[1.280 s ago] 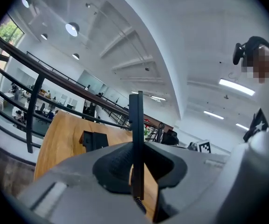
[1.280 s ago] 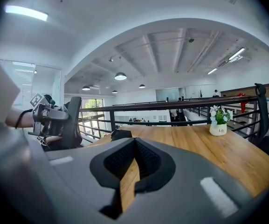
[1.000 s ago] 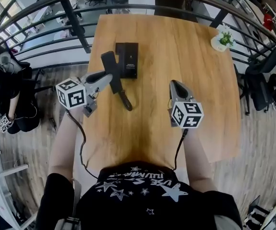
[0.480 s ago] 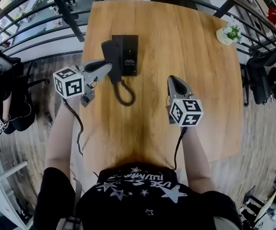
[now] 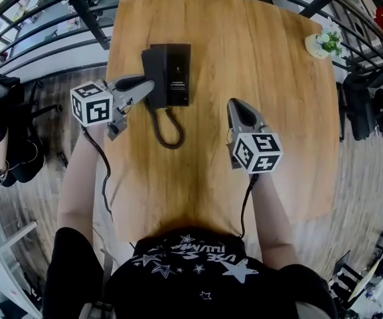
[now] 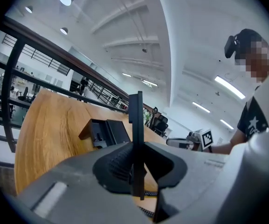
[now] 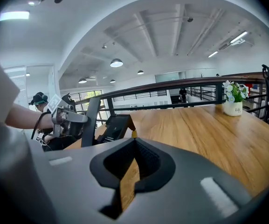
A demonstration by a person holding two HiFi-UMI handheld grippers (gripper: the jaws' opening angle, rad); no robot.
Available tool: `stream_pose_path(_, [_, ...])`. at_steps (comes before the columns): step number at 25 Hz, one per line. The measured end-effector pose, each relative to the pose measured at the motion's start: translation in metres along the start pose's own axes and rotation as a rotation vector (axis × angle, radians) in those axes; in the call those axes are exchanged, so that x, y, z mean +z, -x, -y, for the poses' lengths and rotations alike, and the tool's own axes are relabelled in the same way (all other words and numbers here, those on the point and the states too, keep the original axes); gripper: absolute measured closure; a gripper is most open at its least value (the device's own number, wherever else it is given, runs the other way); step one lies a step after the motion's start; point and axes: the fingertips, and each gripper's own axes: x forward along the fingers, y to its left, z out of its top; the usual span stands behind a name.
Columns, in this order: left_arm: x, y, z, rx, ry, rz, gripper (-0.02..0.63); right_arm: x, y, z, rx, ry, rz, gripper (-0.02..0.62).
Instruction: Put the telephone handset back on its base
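The black telephone base (image 5: 176, 72) lies flat on the wooden table (image 5: 264, 58), toward its far left. My left gripper (image 5: 146, 85) is shut on the black handset (image 5: 153, 62), which it holds along the base's left side; whether the two touch I cannot tell. In the left gripper view the handset (image 6: 135, 115) stands edge-on between the jaws, with the base (image 6: 107, 132) just beyond. A coiled cord (image 5: 166, 128) loops toward me from the handset. My right gripper (image 5: 234, 108) hovers over the table's middle, shut on nothing. From its view the base (image 7: 113, 127) and tilted handset (image 7: 92, 118) are at the left.
A small potted plant (image 5: 327, 43) stands at the table's far right corner. A black metal railing (image 5: 78, 12) runs behind and to the left of the table. Chairs and a wooden floor surround the table.
My left gripper has carried the handset forward, from a slant in front of the base to alongside its left edge. The cord has trailed after it. The right gripper has barely moved.
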Motion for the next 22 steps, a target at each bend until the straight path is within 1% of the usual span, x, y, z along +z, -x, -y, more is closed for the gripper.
stream_pose_path(5, [-0.001,-0.005,-0.008,-0.049,-0.018,-0.054,0.531,-0.01,-0.009,0.0,0.001,-0.017,-0.017,0.594])
stream_pose_path(8, [-0.001,-0.01,-0.012,-0.077,-0.018,-0.067,0.531,-0.014,-0.012,0.003,-0.002,-0.024,-0.026,0.594])
stream_pose_path(14, [-0.01,-0.014,-0.021,-0.118,0.008,-0.093,0.531,-0.02,-0.017,0.004,-0.006,-0.025,-0.036,0.594])
stream_pose_path(19, [-0.01,-0.022,-0.022,-0.148,0.042,-0.091,0.529,-0.022,-0.021,0.008,-0.008,-0.034,-0.042,0.594])
stream_pose_path(22, [-0.01,-0.025,-0.026,-0.165,0.048,-0.096,0.525,-0.023,-0.023,0.008,-0.009,-0.037,-0.047,0.594])
